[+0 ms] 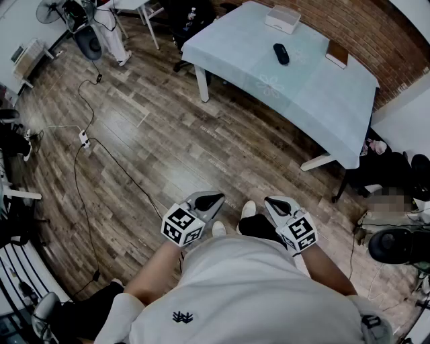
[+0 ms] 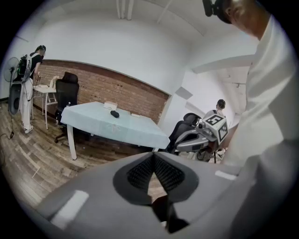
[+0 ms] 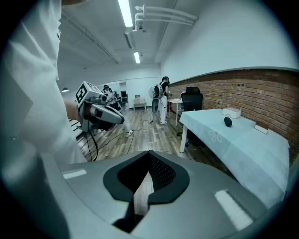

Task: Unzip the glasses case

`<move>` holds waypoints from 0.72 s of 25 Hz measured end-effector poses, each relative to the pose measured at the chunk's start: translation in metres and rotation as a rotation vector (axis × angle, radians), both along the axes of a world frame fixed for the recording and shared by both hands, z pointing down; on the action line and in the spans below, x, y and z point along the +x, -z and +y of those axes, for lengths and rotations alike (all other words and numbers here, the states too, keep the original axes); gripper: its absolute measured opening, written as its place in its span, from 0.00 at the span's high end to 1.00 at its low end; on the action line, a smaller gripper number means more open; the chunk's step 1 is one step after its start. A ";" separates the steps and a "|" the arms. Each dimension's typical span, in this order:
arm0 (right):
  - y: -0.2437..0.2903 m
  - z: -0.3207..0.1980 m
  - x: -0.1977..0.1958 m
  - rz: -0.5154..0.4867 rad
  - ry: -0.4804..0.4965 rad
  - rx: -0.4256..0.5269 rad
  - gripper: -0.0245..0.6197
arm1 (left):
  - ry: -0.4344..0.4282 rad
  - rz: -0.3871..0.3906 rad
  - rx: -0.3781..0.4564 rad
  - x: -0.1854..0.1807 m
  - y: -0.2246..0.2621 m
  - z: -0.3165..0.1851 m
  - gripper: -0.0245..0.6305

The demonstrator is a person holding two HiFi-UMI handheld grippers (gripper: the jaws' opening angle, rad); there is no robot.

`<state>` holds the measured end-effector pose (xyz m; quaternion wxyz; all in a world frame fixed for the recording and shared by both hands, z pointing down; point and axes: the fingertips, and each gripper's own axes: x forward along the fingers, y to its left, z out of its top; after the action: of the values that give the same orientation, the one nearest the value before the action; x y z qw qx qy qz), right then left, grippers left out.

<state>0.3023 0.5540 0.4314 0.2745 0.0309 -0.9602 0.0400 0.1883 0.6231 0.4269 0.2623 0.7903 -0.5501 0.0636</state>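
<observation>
Head view: the person stands on the wooden floor (image 1: 168, 141), well away from the table (image 1: 322, 114), and holds both tools low at the waist. The left gripper (image 1: 208, 199) and the right gripper (image 1: 277, 201) point forward over the white shoes (image 1: 248, 209), each carrying its marker cube. The left cube (image 1: 183, 225) and the right cube (image 1: 300, 233) show only black-and-white square patterns, no letters.

In the left gripper view its two jaws meet at the tips with nothing between them. The right gripper view shows the same: tips together, with only a thin slit lower down through which the floor shows.

The glasses case (image 1: 281, 54), a small dark oval, lies on the pale blue cloth near the table's far side, well apart from both grippers. A white box (image 1: 282, 19) sits beyond it by the brick wall (image 1: 349, 27), and a flat brown thing (image 1: 336, 54) lies to its right near the table edge. No print can be read on any of them.

A small dark emblem (image 1: 181, 316) sits at the hem of the person's white shirt (image 1: 242, 295); it is too small to read. A black cable (image 1: 101, 168) trails across the floor from a white power strip (image 1: 84, 139). In the left gripper view another person (image 2: 29, 84) stands at the far left near a black office chair (image 2: 70, 86).
</observation>
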 end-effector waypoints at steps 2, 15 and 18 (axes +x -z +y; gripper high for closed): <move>0.001 -0.010 -0.008 -0.007 -0.008 0.002 0.96 | -0.002 -0.006 0.000 -0.008 -0.002 -0.010 0.88; 0.013 -0.128 -0.040 -0.099 -0.045 -0.002 0.96 | -0.038 -0.110 0.027 -0.031 0.022 -0.128 0.88; -0.003 -0.154 -0.039 -0.068 -0.055 -0.019 0.96 | -0.026 -0.105 0.036 -0.038 0.018 -0.161 0.88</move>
<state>0.2629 0.4002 0.4347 0.2407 0.0532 -0.9674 0.0577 0.1500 0.4621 0.4085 0.2181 0.7975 -0.5539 0.0983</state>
